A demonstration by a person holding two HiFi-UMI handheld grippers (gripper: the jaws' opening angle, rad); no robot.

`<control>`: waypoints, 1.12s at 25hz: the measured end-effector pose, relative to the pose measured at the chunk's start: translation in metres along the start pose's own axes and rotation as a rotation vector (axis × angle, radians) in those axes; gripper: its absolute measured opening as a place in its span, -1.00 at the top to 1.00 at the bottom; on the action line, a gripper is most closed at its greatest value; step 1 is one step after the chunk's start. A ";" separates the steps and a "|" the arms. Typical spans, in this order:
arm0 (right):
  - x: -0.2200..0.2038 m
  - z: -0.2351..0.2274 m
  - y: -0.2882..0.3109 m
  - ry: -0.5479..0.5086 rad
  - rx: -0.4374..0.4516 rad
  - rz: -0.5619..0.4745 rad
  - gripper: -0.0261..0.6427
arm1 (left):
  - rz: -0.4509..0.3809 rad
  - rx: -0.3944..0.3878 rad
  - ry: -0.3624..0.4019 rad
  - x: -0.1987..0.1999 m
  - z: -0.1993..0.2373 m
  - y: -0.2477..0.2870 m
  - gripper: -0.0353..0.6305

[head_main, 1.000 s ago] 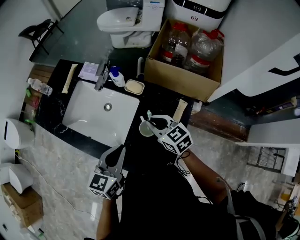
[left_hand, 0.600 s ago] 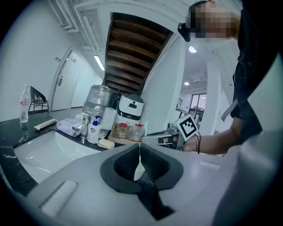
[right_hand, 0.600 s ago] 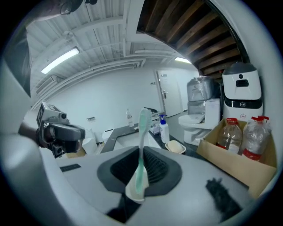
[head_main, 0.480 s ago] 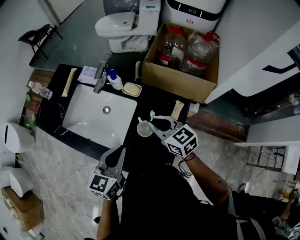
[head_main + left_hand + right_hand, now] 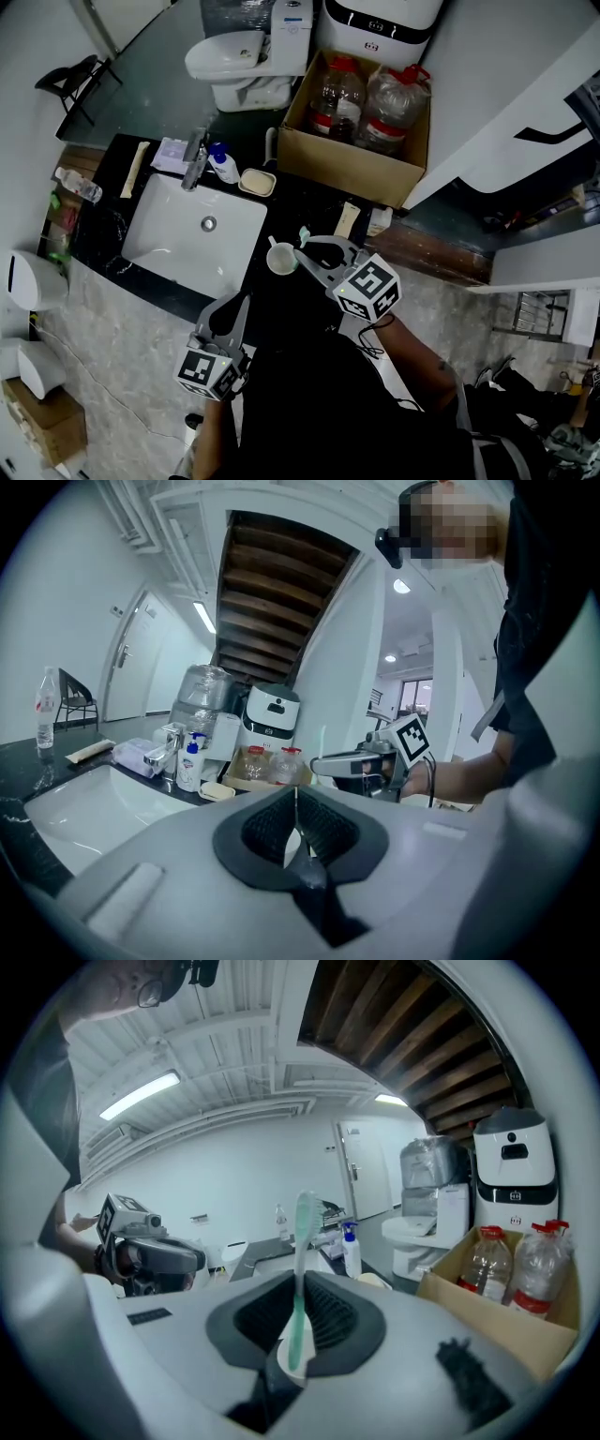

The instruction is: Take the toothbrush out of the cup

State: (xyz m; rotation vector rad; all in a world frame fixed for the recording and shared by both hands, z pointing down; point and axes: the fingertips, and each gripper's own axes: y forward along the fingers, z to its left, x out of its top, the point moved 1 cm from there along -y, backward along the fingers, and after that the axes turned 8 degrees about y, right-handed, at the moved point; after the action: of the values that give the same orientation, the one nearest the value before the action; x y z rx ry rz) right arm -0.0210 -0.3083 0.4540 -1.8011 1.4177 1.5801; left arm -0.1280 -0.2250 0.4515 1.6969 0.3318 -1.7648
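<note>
My right gripper [image 5: 314, 253] is shut on a pale green toothbrush [image 5: 303, 234], which stands upright between its jaws in the right gripper view [image 5: 302, 1241]. A white cup [image 5: 280, 260] stands on the black counter [image 5: 309, 202] just left of those jaws. The brush's lower end shows over the cup's mouth [image 5: 284, 1363]; whether it is still inside I cannot tell. My left gripper [image 5: 228, 314] hangs near the counter's front edge, shut with nothing between its jaws [image 5: 296, 813]. It looks across at the right gripper [image 5: 347, 764].
A white sink [image 5: 192, 234] with a faucet [image 5: 194, 155], a soap bottle [image 5: 222, 164] and a soap dish [image 5: 256, 183] lies left of the cup. A cardboard box [image 5: 352, 155] with two large bottles stands behind, and a toilet [image 5: 234, 61] beyond it.
My right gripper has drawn to the right, away from the cup, carrying the toothbrush with it. The left gripper has stayed where it was.
</note>
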 end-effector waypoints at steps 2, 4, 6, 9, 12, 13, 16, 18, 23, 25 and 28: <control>0.001 0.003 -0.003 -0.003 0.006 -0.003 0.80 | 0.000 0.007 -0.009 0.002 -0.001 0.000 0.84; 0.001 0.005 -0.005 -0.012 0.009 -0.002 0.80 | -0.002 0.010 -0.005 0.004 -0.002 0.000 0.84; 0.001 0.006 -0.008 -0.026 0.009 0.002 0.80 | -0.002 0.011 0.000 0.005 -0.003 0.001 0.84; -0.001 0.008 -0.013 -0.026 0.014 0.000 0.80 | -0.005 0.012 0.004 0.007 -0.007 0.002 0.84; -0.002 0.010 -0.021 -0.020 0.015 -0.005 0.80 | -0.006 0.010 0.006 0.009 -0.012 0.003 0.84; -0.002 0.011 -0.023 -0.019 0.014 -0.007 0.80 | -0.007 0.007 0.009 0.009 -0.013 0.004 0.84; -0.004 0.013 -0.028 -0.019 0.015 -0.011 0.80 | -0.007 -0.004 0.016 0.007 -0.018 0.005 0.84; -0.006 0.013 -0.031 -0.020 0.016 -0.009 0.80 | -0.009 -0.009 0.017 0.008 -0.021 0.006 0.84; -0.010 0.015 -0.041 -0.017 0.015 -0.011 0.80 | -0.002 -0.012 0.015 0.009 -0.029 0.009 0.84; -0.011 0.016 -0.045 -0.017 0.016 -0.015 0.80 | 0.000 -0.013 0.017 0.009 -0.032 0.009 0.84; -0.013 0.017 -0.051 -0.017 0.017 -0.013 0.80 | 0.000 -0.025 0.029 0.007 -0.038 0.009 0.84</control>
State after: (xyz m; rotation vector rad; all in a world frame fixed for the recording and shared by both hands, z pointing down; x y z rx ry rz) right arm 0.0144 -0.2670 0.4437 -1.7800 1.4041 1.5688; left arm -0.0922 -0.2114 0.4420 1.7069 0.3655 -1.7305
